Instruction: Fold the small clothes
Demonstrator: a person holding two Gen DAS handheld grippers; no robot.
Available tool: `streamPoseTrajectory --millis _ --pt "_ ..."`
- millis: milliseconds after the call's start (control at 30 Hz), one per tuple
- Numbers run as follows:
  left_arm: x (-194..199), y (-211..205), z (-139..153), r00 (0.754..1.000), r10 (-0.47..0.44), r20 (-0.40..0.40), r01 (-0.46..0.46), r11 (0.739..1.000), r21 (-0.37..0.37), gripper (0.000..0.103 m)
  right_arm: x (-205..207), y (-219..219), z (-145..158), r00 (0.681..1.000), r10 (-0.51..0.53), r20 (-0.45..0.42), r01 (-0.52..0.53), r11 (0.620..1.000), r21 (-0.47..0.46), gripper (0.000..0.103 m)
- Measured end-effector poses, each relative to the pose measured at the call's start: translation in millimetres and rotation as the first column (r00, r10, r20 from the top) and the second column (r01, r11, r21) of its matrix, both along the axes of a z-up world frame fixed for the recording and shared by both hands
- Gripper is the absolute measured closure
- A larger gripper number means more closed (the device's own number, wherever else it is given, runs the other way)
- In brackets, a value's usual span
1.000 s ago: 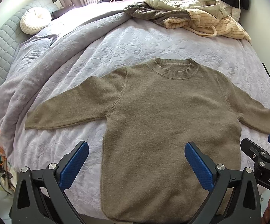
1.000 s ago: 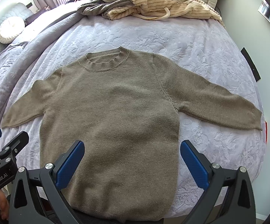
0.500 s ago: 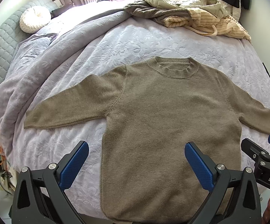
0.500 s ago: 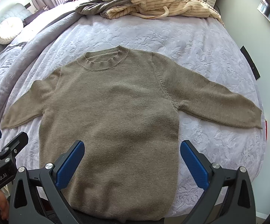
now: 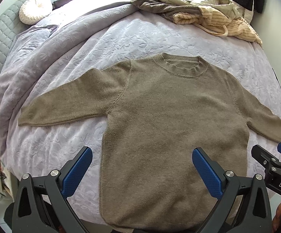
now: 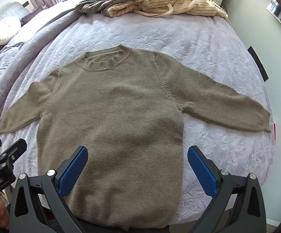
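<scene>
Below, sweater hem cut off behind left gripper, jaws apart.

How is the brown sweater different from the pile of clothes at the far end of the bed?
The brown sweater lies flat, sleeves spread wide; the pile of clothes is heaped and crumpled. The sweater is one plain colour; the pile mixes cream stripes, grey and pale quilted fabric. Both rest on the lilac bedspread, unfolded.

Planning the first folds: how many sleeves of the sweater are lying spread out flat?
2. The left sleeve stretches out toward the rumpled duvet; the right sleeve reaches toward the bed's far edge. Neither is folded in or hidden.
</scene>
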State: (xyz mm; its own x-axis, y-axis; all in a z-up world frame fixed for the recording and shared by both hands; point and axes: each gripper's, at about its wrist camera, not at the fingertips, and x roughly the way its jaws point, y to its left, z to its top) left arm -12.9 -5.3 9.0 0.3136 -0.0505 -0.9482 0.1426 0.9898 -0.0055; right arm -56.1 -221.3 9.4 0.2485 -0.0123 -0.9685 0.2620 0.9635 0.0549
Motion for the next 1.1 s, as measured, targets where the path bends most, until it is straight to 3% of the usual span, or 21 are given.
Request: streamPoseTrajectory --millis 500,733,900,1100 --pt "16.2 26.6 -29.0 0.996 0.030 -0.082 -0.038 0.995 -0.091 0.000 10.8 11.6 -17.8 0.997 -0.001 -0.078 -0.001 1.000 -0.018 0.001" --pt "26.3 78.8 -64.0 0.985 0.107 -0.137 -0.130 0.976 -0.174 0.000 5.9 49.6 -36.7 0.991 0.069 -0.118 -0.068 0.998 0.013 0.001" --pt "43.2 154.4 -97.2 0.953 0.256 -0.161 -0.286 0.936 -0.203 0.000 5.2 85.9 -42.9 0.984 0.134 -0.116 -0.129 0.990 0.050 0.001" --pt "71.4 255.0 -144.0 0.878 0.445 -0.173 -0.477 0.840 -0.258 0.000 9.4 127.2 -46.4 0.969 0.205 -0.136 -0.202 0.979 0.037 0.001"
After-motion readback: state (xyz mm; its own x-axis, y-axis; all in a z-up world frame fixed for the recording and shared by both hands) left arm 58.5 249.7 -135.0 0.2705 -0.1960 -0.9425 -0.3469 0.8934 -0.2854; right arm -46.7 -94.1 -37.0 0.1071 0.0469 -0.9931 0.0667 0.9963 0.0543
